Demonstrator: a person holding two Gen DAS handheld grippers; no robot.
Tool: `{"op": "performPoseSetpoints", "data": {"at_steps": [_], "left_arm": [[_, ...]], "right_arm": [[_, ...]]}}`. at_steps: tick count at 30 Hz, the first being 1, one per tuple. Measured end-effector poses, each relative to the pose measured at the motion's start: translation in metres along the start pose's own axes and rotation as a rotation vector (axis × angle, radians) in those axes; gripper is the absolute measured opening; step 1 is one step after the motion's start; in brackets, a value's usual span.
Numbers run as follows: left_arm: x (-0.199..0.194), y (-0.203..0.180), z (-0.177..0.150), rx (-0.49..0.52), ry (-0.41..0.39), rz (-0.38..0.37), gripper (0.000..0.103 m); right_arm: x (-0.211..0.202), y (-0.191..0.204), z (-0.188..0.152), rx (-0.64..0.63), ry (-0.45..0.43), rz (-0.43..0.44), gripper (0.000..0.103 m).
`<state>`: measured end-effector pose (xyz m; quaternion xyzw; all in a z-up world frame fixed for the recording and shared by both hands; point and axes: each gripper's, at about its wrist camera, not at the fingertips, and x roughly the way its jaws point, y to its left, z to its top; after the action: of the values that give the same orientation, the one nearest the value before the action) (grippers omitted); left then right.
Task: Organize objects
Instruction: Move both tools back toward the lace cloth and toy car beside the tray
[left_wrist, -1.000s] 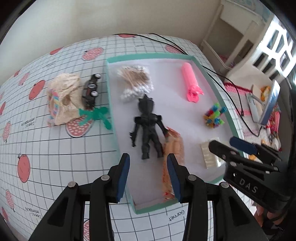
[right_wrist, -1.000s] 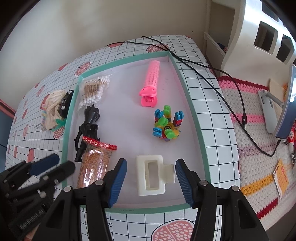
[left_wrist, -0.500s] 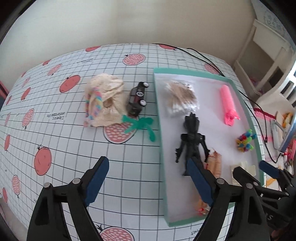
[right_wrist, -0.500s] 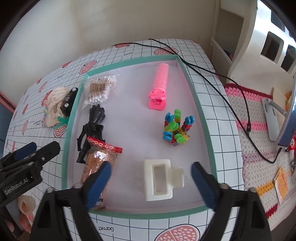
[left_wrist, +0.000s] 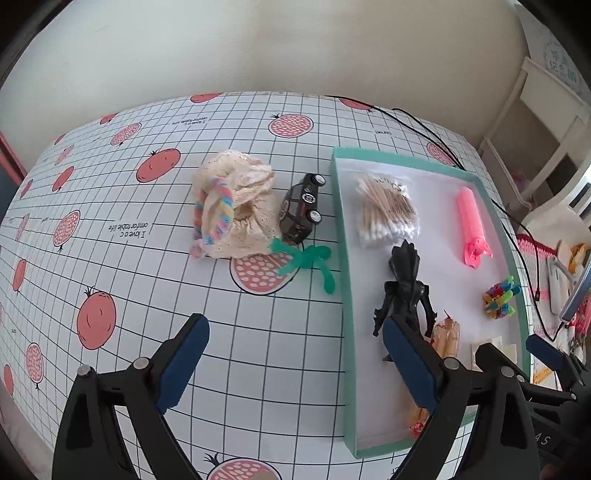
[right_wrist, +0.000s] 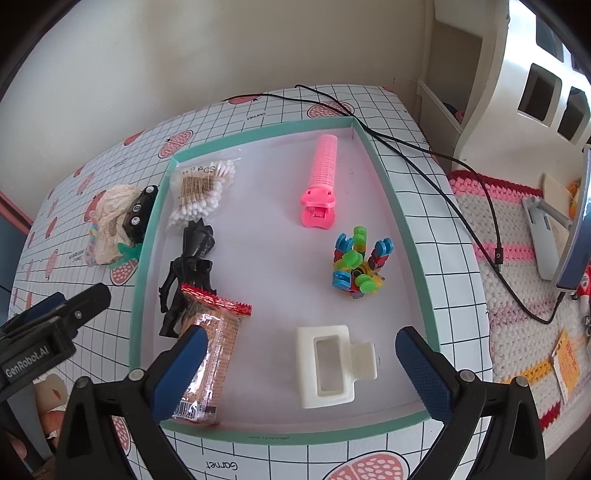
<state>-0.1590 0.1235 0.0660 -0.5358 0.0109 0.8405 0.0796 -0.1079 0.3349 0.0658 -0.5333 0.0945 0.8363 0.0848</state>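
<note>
A teal-rimmed white tray (left_wrist: 341, 258) (right_wrist: 395, 206) holds a bag of cotton swabs (left_wrist: 388, 212) (right_wrist: 197, 194), a black figure (left_wrist: 404, 288) (right_wrist: 188, 273), a pink hair roller (left_wrist: 471, 225) (right_wrist: 323, 177), a colourful block cluster (left_wrist: 500, 297) (right_wrist: 356, 264), a snack packet (right_wrist: 208, 358) and a white clip (right_wrist: 330, 365). Left of the tray lie a cream lace scrunchie (left_wrist: 236, 208) (right_wrist: 110, 221), a black toy car (left_wrist: 303, 206) (right_wrist: 138, 216) and a green bow (left_wrist: 308, 262). My left gripper (left_wrist: 295, 363) is open above the tablecloth. My right gripper (right_wrist: 301, 373) is open over the white clip.
The table has a grid cloth (left_wrist: 147, 258) with red fruit prints. A black cable (right_wrist: 443, 158) runs past the tray's far right corner. White furniture (right_wrist: 517, 74) and a crocheted mat (right_wrist: 517, 258) lie to the right. The wall stands behind the table.
Both grippers have opened wide. The left gripper has swung left from over the tray, so the scrunchie, car and bow now sit ahead of it. The right gripper pulled back slightly.
</note>
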Motion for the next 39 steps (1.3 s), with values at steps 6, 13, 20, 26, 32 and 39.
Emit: {"op": "performPoseSetpoints", "data": {"at_steps": [6,13,20,26,32,39], "left_arm": [[-0.006,0.015,0.005,-0.030,-0.015,-0.034,0.095],[-0.028,0.050,0.023,-0.095,-0.096,-0.065,0.095],[-0.041,0.100,0.042,-0.178,-0.168,-0.071,0.095],[-0.048,0.130,0.054,-0.226,-0.202,-0.065,0.095],[-0.052,0.133,0.066,-0.248,-0.214,-0.066,0.095],[-0.041,0.122,0.085,-0.233,-0.170,-0.037,0.095]], "right_arm": [[-0.008,0.007,0.005,-0.003,-0.036,-0.028,0.103],[-0.040,0.033,0.022,-0.008,-0.151,0.027,0.103],[-0.055,0.077,0.042,-0.049,-0.202,0.064,0.103],[-0.053,0.111,0.055,-0.093,-0.204,0.090,0.103],[-0.047,0.135,0.071,-0.114,-0.199,0.118,0.103],[-0.026,0.156,0.089,-0.134,-0.173,0.114,0.098]]}}
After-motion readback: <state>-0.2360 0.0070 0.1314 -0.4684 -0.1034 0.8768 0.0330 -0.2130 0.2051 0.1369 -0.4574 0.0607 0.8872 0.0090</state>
